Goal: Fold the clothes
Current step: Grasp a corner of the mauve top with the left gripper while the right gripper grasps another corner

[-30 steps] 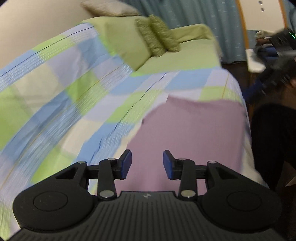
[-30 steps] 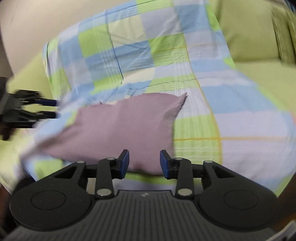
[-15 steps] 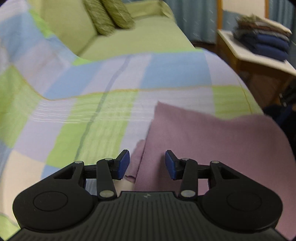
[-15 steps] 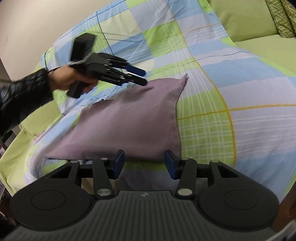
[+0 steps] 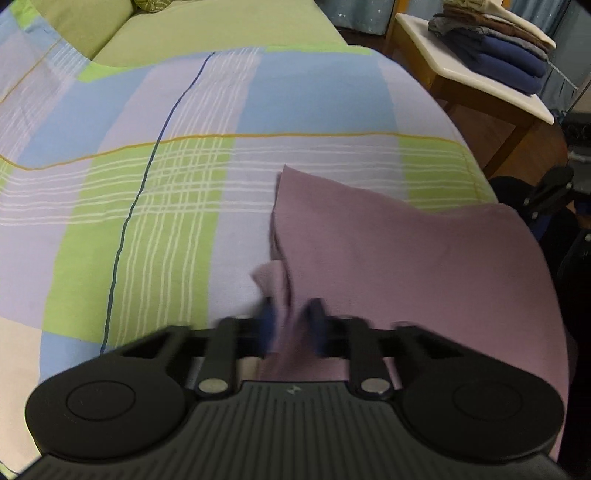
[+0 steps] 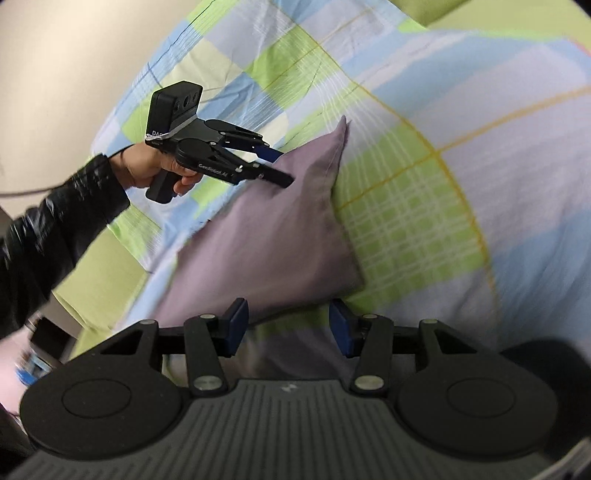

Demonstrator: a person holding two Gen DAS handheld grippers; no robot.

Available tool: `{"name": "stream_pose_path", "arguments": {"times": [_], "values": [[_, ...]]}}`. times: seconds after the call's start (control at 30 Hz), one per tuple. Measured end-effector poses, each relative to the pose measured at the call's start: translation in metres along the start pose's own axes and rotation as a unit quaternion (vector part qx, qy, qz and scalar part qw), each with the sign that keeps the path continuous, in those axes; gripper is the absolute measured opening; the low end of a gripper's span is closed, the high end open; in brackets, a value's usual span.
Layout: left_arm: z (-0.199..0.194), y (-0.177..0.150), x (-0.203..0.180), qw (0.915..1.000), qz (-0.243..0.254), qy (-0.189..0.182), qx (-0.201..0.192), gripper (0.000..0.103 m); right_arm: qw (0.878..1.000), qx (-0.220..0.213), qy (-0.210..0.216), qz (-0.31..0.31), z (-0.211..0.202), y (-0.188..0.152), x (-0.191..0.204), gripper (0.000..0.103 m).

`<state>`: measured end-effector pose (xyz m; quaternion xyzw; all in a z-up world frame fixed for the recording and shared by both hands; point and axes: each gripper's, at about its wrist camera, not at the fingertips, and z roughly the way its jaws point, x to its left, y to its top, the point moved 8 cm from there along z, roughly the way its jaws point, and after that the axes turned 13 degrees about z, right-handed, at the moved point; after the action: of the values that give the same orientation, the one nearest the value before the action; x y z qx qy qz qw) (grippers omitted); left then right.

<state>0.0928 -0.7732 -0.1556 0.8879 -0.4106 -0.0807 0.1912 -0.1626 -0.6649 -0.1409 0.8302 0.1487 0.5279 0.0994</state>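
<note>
Over on the bed, from the left wrist view, the mauve cloth (image 5: 406,266) is lying folded on the checked bedspread (image 5: 177,206), close to the bed's right-hand edge. The left tongs (image 5: 290,321) are pointing steeply down at the cloth's near corner; their jaws have just been closing, and a raised flap of the cloth is sitting pinched between the blurred blue pads. The cloth is looking flat and smooth across its top, with a sharp far corner and at least two layers showing along its left edge, where a lower layer is poking out. Beyond the bed, a white side table (image 5: 491,88) is carrying a neat stack of folded clothes (image 5: 495,48), dark blue ones below, brown, grey and cream ones above. A green sofa (image 5: 207,33) is showing behind the bedspread.

From the right wrist view, the same cloth (image 6: 266,240) is stretching away over the bedspread (image 6: 424,206), tapering to a peaked far corner. The right tongs (image 6: 288,325) are hovering at its near edge with the jaws standing apart; they have been opening a little, and the pads are not pressing on anything, though the cloth's near edge is lying just ahead of them. Farther off, a hand (image 6: 155,170) in a black sleeve (image 6: 55,236) is holding the left tongs (image 6: 282,168), whose tips are down on the cloth's far left corner.
</note>
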Motion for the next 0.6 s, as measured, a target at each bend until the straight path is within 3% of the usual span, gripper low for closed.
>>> {"name": "stream_pose_path", "arguments": {"times": [0.17, 0.33, 0.4, 0.43, 0.47, 0.6], "values": [[0.002, -0.005, -0.001, 0.9995, -0.02, 0.011, -0.023, 0.007, 0.993, -0.054, 0.038, 0.095, 0.004, 0.008, -0.01, 0.045], [0.005, -0.006, 0.003, 0.9982, -0.042, 0.017, -0.039, 0.012, 0.982, -0.075, 0.058, 0.166, 0.009, 0.013, -0.024, 0.043], [0.005, -0.005, 0.002, 0.9983, -0.038, 0.021, -0.04, 0.008, 0.977, -0.079, 0.062, 0.188, 0.011, 0.015, -0.027, 0.031], [0.005, -0.004, 0.002, 0.9983, -0.037, 0.022, -0.04, 0.005, 0.975, -0.08, 0.063, 0.197, 0.011, 0.016, -0.028, 0.011], [0.002, -0.004, 0.001, 0.998, -0.038, 0.026, -0.045, 0.004, 0.976, -0.075, 0.057, 0.197, 0.013, 0.017, -0.028, 0.004], [-0.009, -0.006, -0.001, 0.996, -0.044, 0.052, -0.059, 0.003, 0.986, -0.059, 0.047, 0.148, 0.008, 0.03, -0.015, 0.004]]}}
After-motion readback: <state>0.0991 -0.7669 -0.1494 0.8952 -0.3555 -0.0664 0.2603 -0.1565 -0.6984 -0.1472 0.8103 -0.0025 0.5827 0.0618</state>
